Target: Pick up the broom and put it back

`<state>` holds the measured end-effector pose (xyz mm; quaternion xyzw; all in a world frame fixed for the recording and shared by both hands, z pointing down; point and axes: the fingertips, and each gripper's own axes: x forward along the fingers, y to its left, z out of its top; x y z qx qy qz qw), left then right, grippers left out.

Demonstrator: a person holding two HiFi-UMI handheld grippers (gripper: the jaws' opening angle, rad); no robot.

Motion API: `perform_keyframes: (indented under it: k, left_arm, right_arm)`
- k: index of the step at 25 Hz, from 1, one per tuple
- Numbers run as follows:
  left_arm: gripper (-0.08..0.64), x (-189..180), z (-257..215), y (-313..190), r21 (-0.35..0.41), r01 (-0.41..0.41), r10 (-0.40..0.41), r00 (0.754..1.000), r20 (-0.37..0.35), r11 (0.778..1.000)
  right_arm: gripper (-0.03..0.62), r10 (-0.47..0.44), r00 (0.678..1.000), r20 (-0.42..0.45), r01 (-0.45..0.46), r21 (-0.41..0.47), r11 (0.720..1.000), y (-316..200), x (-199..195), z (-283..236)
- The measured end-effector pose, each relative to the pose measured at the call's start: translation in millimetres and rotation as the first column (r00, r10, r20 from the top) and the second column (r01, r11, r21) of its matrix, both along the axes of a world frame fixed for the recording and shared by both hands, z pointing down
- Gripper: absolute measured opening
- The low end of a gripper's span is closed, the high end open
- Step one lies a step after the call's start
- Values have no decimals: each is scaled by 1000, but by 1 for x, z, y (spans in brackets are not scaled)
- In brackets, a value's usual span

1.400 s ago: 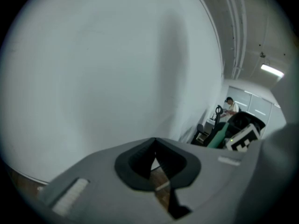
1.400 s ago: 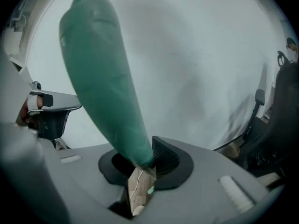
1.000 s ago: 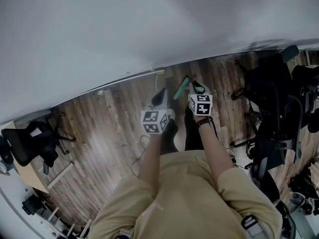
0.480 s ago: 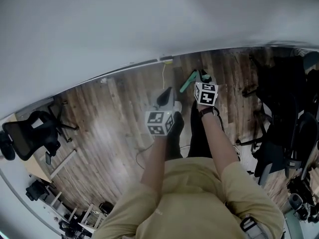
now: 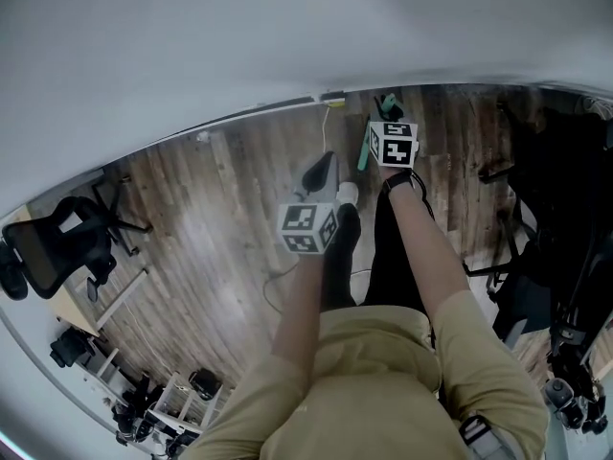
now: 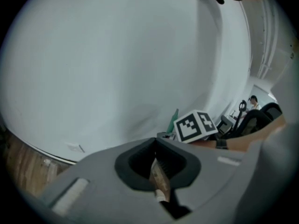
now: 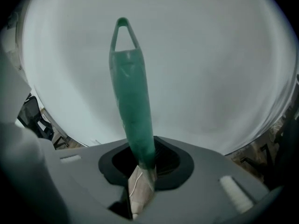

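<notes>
Head view: the broom, of which only a tapered green plastic handle is seen, is carried over the brown wood-plank floor, close to the pale grey wall. It is gripped by the right tongs. The left tongs are held nearer the body, apart from the handle. The brush end cannot be made out.

Left gripper view: the left tongs are clenched on nothing; only a sliver of floor is seen through the slit between the jaws. The green handle is seen beyond, in front of the wall.

Right gripper view: the right tongs are clamped on the thick lower part of the green handle. From there the handle narrows upward and ends in a hanging loop.

Handling, as judged: the broom is expected to be light and stiff. The plastic looks smooth, so slipping or twisting in the pads is likely. The hold appears to be near the top end, so the long unseen part would act as a lever and swing. A second hold lower on the shaft, by the free left tongs, is advised. The loop is best left uncovered in case a hook is used.
</notes>
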<state>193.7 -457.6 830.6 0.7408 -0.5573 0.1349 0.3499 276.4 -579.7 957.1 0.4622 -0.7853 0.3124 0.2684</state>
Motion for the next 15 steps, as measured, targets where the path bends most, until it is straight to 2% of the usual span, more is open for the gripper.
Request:
perform_keyframes:
  k: [4, 15]
  left_arm:
    - [3, -3, 8, 8, -12, 10, -10, 1000, -2, 1000]
    - [3, -19, 24, 23, -35, 39, -39, 999, 1, 999]
  right_arm:
    - [69, -36, 999, 6, 36, -30, 999, -3, -13, 13]
    - [91, -66, 998, 24, 67, -69, 995, -18, -33, 37]
